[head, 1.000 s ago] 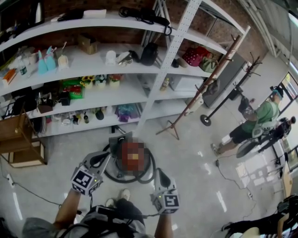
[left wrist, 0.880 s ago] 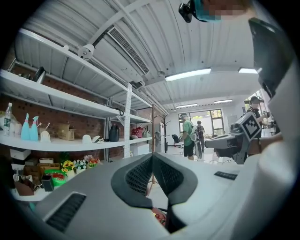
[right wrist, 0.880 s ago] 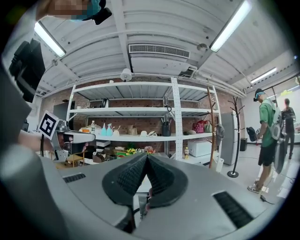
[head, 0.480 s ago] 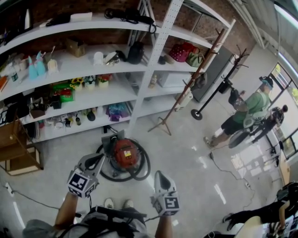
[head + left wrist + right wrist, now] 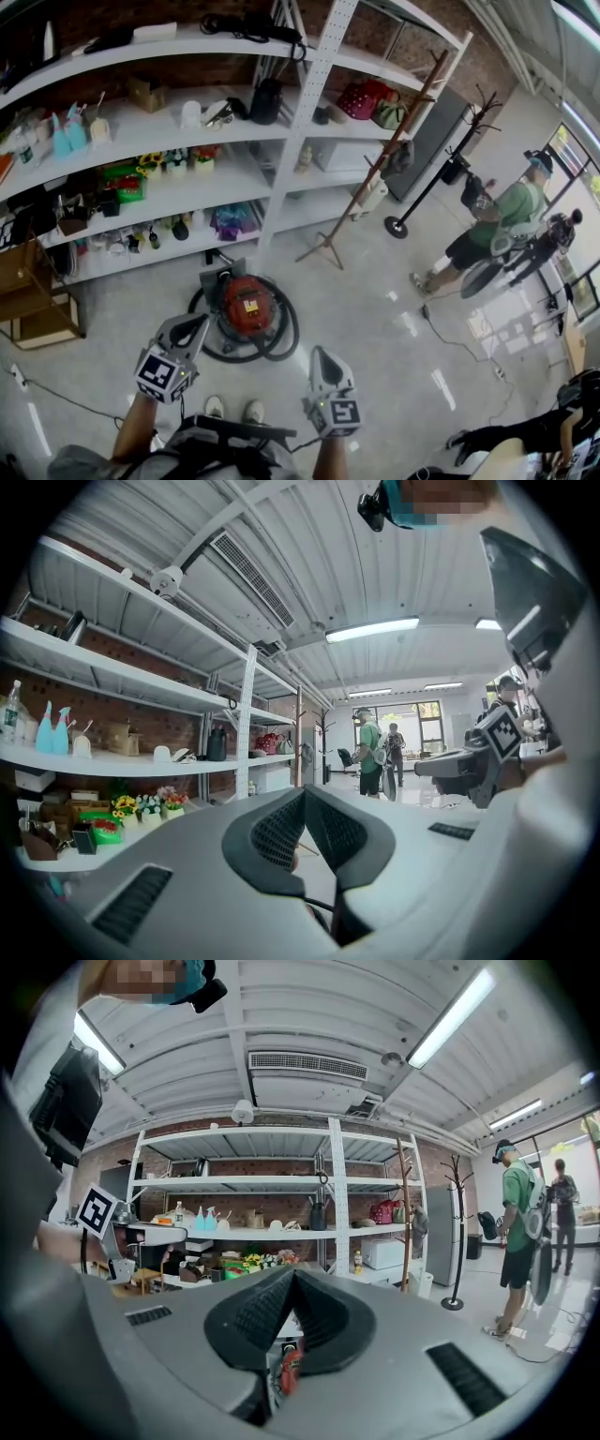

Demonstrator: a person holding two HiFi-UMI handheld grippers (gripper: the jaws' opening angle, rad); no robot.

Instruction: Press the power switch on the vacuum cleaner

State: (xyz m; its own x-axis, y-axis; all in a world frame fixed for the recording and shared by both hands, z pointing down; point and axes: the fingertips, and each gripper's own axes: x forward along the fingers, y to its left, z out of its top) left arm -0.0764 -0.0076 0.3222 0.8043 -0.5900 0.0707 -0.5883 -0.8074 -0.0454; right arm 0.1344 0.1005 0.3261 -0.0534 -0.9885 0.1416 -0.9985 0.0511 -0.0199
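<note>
Red vacuum cleaner (image 5: pixel 246 307) sits on the floor (image 5: pixel 375 347), just far of both grippers. Left gripper (image 5: pixel 195 326) and right gripper (image 5: pixel 319 356) hang clear of it, jaws on each pressed together, nothing held. Fits reaching in for the press or backing off after it. Power switch too small to make out.

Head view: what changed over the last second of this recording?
Little. The vacuum cleaner slid slightly left and up in frame, likely from head motion. The left gripper and right gripper stayed shut, empty, short of it; nothing grasped or released.
</note>
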